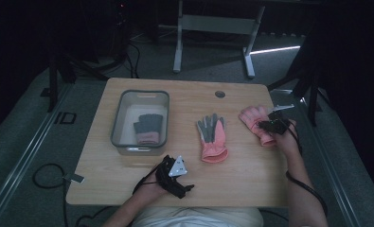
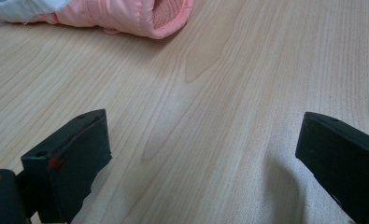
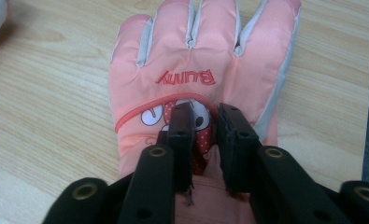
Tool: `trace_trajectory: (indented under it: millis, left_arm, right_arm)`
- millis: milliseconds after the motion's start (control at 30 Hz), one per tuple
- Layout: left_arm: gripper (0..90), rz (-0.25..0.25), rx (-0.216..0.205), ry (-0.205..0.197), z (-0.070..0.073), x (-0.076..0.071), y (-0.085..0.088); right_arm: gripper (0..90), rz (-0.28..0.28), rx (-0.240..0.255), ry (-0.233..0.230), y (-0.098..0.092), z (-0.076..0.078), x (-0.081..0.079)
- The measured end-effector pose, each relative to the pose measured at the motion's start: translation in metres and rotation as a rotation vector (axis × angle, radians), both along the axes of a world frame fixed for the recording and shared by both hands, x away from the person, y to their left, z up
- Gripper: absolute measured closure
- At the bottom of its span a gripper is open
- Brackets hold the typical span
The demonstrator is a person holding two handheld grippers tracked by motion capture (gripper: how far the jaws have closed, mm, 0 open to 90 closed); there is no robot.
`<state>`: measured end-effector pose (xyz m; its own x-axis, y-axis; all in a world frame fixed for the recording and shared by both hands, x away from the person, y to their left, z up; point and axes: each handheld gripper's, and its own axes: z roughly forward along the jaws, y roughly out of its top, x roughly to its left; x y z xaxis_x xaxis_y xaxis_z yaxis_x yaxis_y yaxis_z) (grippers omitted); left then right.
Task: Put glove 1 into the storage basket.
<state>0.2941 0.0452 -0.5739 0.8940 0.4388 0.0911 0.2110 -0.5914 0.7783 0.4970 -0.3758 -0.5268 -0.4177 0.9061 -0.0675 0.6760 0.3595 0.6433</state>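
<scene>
A pink glove (image 1: 252, 117) with a bunny print and the word "Bunny" lies back up at the table's right side. My right gripper (image 1: 271, 126) sits on its back near the cuff. In the right gripper view the glove (image 3: 205, 56) spreads its fingers away from me, and the right gripper (image 3: 205, 116) is shut on a pinch of its printed fabric. A second glove (image 1: 212, 137), grey palm up with a pink cuff, lies mid-table. My left gripper (image 1: 176, 174) rests near the front edge. In its own view the left gripper (image 2: 203, 135) stands open over bare wood, the pink cuff (image 2: 145, 16) far ahead.
A grey plastic bin (image 1: 116, 127) stands at the table's left and holds a grey glove (image 1: 149, 128) with a pink cuff. A round cable hole (image 1: 220, 94) is near the table's far edge. Cables trail from both grippers off the front.
</scene>
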Motion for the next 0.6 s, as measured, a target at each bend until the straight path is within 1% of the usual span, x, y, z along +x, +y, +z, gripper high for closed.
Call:
trace_trajectory:
  millis: [67,100,133,200,233,333,367,400,433,533,567,600]
  left_arm:
    - [2.8,0.0,0.001,0.0,0.0,0.0,0.0]
    - [2.8,-0.001,-0.001,0.0,0.0,0.0,0.001]
    - [2.8,-0.001,-0.001,0.0,0.0,0.0,0.001]
    - [2.8,-0.001,-0.002,-0.004,0.0,0.0,0.001]
    - [2.8,-0.002,-0.004,-0.004,0.0,0.0,0.001]
    - [2.9,-0.001,-0.002,0.001,0.0,0.0,0.001]
    - [2.8,-0.001,-0.002,0.001,0.0,0.0,0.001]
    - [2.8,0.0,-0.006,0.001,0.0,0.0,0.001]
    - [2.8,-0.002,-0.004,0.001,0.0,0.0,0.001]
    - [2.8,-0.005,0.001,-0.002,0.0,0.0,0.001]
    - [2.8,-0.005,0.001,-0.002,0.0,0.0,0.001]
    - [2.8,-0.006,0.001,-0.001,0.0,0.0,0.001]
  right_arm:
    - [83.5,-0.024,-0.017,-0.009,0.004,0.003,-0.003]
    - [85.0,-0.03,-0.027,-0.016,0.006,0.004,-0.005]
    - [86.0,-0.052,-0.027,-0.013,0.008,0.007,-0.007]
    - [87.2,-0.082,-0.006,-0.014,0.011,0.015,-0.011]
    - [87.2,-0.084,0.0,-0.016,0.013,0.02,-0.015]
    - [87.3,-0.093,0.01,-0.044,0.024,0.032,-0.029]
    - [87.3,-0.093,0.01,-0.044,0.024,0.032,-0.029]
    - [87.5,-0.096,0.022,-0.059,0.033,0.041,-0.038]
    - [87.6,-0.104,0.029,-0.061,0.037,0.044,-0.043]
    - [87.7,-0.143,0.045,-0.076,0.047,0.054,-0.057]
    - [87.7,-0.143,0.045,-0.076,0.047,0.054,-0.057]
    - [87.9,-0.169,0.057,-0.079,0.052,0.058,-0.065]
